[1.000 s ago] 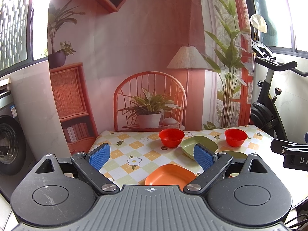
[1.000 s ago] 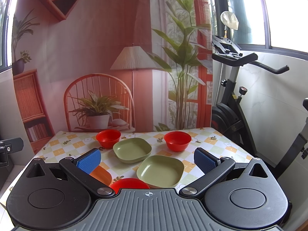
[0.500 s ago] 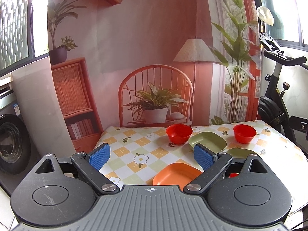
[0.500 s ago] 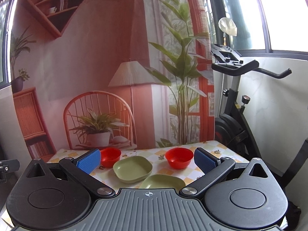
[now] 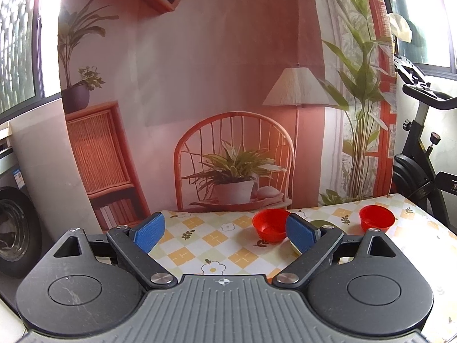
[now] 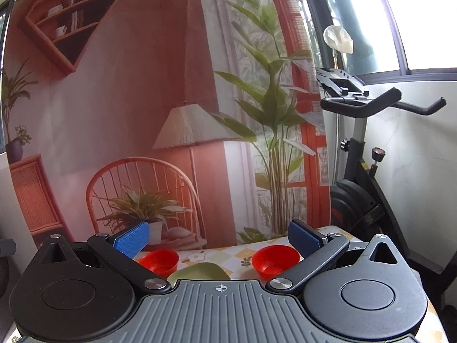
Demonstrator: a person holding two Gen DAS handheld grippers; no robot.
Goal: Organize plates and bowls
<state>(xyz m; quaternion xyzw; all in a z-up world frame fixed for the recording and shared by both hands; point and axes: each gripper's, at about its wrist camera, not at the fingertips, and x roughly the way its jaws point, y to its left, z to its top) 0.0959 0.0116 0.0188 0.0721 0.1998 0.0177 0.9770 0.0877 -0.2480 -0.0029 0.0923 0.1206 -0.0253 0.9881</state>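
Two red bowls stand on the checked, flowered tablecloth: one just left of my left gripper's right fingertip, the other at the far right. A green plate peeks out behind that fingertip. My left gripper is open and empty, held above the table's near left part. In the right wrist view the same red bowls flank a green plate half hidden by the gripper body. My right gripper is open, empty and tilted up toward the wall.
A printed backdrop with a chair, lamp and plants hangs behind the table. An exercise bike stands to the right of the table. A washing machine is at the far left.
Both grippers have tilted upward and drawn back: the orange plate and the nearer green plate have dropped out of view, and the bowls sit lower in both views. Both stay open.
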